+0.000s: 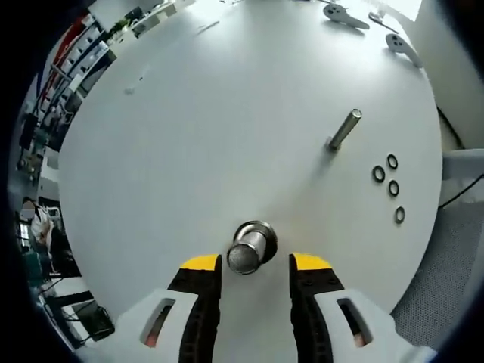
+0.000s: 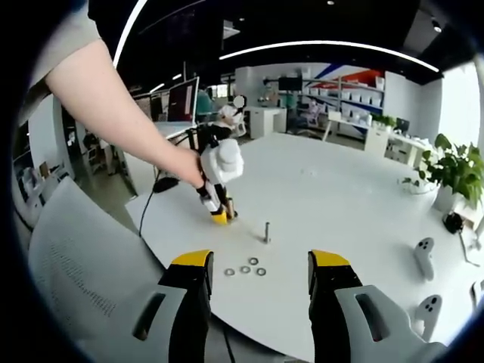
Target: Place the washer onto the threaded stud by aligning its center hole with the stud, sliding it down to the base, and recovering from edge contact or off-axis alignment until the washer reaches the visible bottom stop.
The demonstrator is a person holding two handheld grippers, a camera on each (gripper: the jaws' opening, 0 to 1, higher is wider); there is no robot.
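Observation:
A thin metal stud [image 1: 344,130] stands upright on the round white table [image 1: 212,136], with several dark washers [image 1: 392,187] lying flat just to its right. A thicker metal post [image 1: 252,246] with a ring at its base stands between the tips of my left gripper [image 1: 255,263], which is open; I cannot tell whether the jaws touch it. In the right gripper view the stud [image 2: 266,231] stands behind the washers [image 2: 245,268], and a person's hand holds the left gripper [image 2: 220,215] down at the table. My right gripper [image 2: 261,261] is open and empty, short of the table's near edge.
White hand controllers [image 2: 423,253] lie at the table's right side, also seen far off in the left gripper view [image 1: 344,15]. A grey mesh chair [image 2: 76,257] stands by the near edge. A potted plant [image 2: 454,170] and office desks are behind.

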